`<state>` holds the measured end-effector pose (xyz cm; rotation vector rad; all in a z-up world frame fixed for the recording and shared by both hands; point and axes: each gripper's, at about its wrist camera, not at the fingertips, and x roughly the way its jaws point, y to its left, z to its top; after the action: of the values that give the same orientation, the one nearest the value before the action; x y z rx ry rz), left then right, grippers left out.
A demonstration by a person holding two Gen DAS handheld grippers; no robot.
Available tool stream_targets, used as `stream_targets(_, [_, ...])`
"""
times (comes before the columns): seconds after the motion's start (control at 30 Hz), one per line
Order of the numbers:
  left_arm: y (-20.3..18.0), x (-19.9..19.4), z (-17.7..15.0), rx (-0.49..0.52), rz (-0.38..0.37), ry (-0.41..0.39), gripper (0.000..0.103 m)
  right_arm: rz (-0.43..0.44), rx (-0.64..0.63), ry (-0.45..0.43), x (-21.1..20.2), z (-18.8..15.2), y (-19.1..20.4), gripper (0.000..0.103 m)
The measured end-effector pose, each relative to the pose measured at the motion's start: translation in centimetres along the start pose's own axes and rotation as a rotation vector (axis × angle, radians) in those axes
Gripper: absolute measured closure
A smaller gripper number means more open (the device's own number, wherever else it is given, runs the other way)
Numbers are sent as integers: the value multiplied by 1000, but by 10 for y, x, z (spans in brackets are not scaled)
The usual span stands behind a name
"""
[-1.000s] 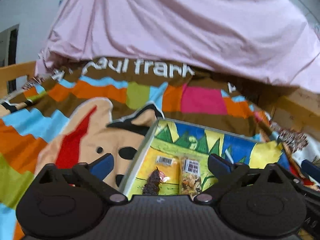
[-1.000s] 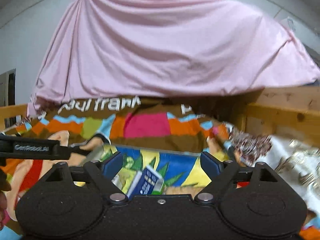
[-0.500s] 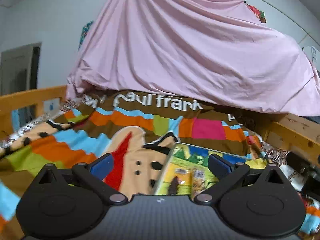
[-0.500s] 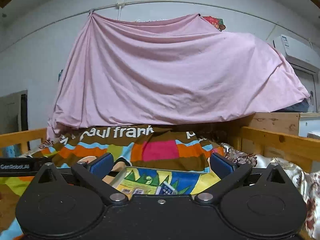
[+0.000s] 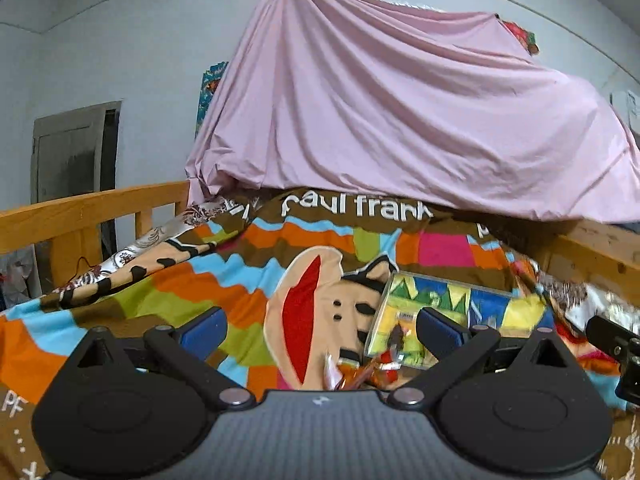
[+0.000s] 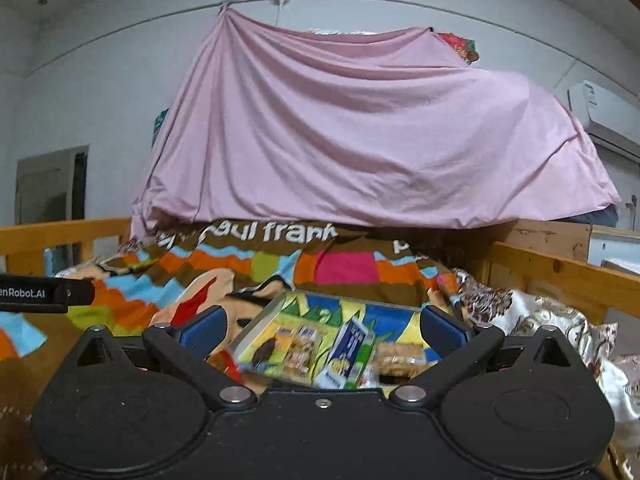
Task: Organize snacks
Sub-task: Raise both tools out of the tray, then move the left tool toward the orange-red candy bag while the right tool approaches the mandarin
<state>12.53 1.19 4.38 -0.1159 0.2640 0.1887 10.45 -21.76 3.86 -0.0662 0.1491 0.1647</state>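
Note:
A shallow tray (image 6: 259, 325) with a bright cartoon lining lies on the bed. It holds a dark packet (image 6: 265, 350), a tan packet (image 6: 301, 345), a blue-and-white box (image 6: 352, 343) and a biscuit packet (image 6: 397, 356). A red wrapper (image 6: 229, 361) lies just outside its near left corner. My right gripper (image 6: 324, 330) stands open, short of the tray, with nothing between its pads. In the left wrist view the tray (image 5: 381, 304) sits ahead to the right, with red and orange wrappers (image 5: 362, 372) on the blanket in front of it. My left gripper (image 5: 322, 332) is open and holds nothing.
A striped cartoon blanket (image 5: 224, 288) covers the bed. A pink sheet (image 6: 360, 140) hangs behind it. Wooden rails run along the left (image 5: 92, 216) and the right (image 6: 560, 276). The other gripper shows at the frame edge (image 6: 40, 294) (image 5: 616, 340).
Both grippers have drawn back from the tray and risen slightly, so the tray looks smaller and more of the room shows. The right jaws have widened. Wrappers in front of the tray have come into view.

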Motion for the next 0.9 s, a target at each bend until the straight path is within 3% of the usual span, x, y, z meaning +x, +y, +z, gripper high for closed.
stream_targets(0.4, [25,-20,-36,47,-21,65,0,73,-46,141,-8,-30,31,1])
stream_targets(0.53, [27,-18,-45,84,-29,87,0,83,-38,204,2,-38,34,1])
stream_targets(0.67, [32,-6,-50,87,-42,159,0,80,-10,271,16,-46,32,1])
stream_targets(0.9, [41,11,-60,108,-45,215,0,75,-23,317,28,-56,35,1])
